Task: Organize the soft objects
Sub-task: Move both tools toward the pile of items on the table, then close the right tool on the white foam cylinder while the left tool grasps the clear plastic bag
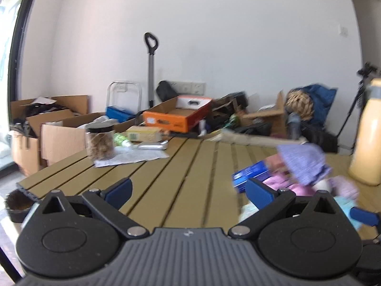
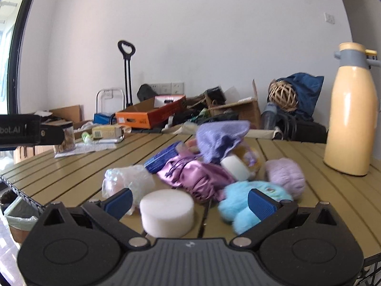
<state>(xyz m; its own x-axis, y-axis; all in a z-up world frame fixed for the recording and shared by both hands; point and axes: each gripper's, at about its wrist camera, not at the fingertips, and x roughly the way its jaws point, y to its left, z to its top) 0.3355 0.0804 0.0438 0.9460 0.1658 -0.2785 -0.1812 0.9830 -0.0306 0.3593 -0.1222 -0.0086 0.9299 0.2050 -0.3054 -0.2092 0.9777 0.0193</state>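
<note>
A heap of soft things lies on the slatted table: a white foam disc, a fluffy turquoise toy, a shiny pink pouch, a lilac knitted cloth, a mauve pompom, a clear plastic bag and a blue pouch. My right gripper is open just in front of the foam disc, holding nothing. My left gripper is open over bare slats, left of the heap; the lilac cloth and a blue pouch show at its right.
A tall cream thermos stands at the table's right. A jar, papers and a small box sit at the far left. Cardboard boxes, an orange box and a trolley handle crowd the floor behind.
</note>
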